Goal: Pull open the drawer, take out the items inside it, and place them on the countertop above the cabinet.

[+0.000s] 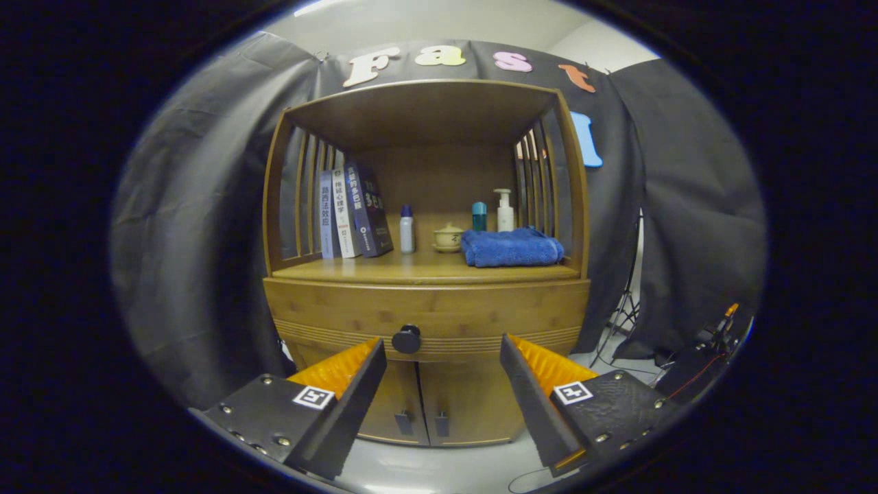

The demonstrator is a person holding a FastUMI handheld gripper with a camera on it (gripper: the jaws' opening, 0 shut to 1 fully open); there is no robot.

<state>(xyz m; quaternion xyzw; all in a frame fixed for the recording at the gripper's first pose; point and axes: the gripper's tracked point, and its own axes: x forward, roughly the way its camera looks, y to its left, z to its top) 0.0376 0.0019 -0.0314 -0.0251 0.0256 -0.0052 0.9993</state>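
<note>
Gripper (pixel 442 346) hanging in front of a wooden cabinet (pixel 425 384), fingers spreading wide apart and gripping nothing. Drawer (pixel 425 312) sitting closed beneath the countertop (pixel 411 269), its dark round knob (pixel 406 339) lying just beyond and between the fingertips, apart from both. Resting on the countertop: upright books (pixel 350 216) leaning at one side, a small white bottle (pixel 407 232), a lidded cup (pixel 448 237), a folded blue towel (pixel 511 248), and, behind the towel, a teal-capped container (pixel 479 216) beside a pump bottle (pixel 505 210). Two cabinet doors (pixel 429 401) standing closed below the drawer.
</note>
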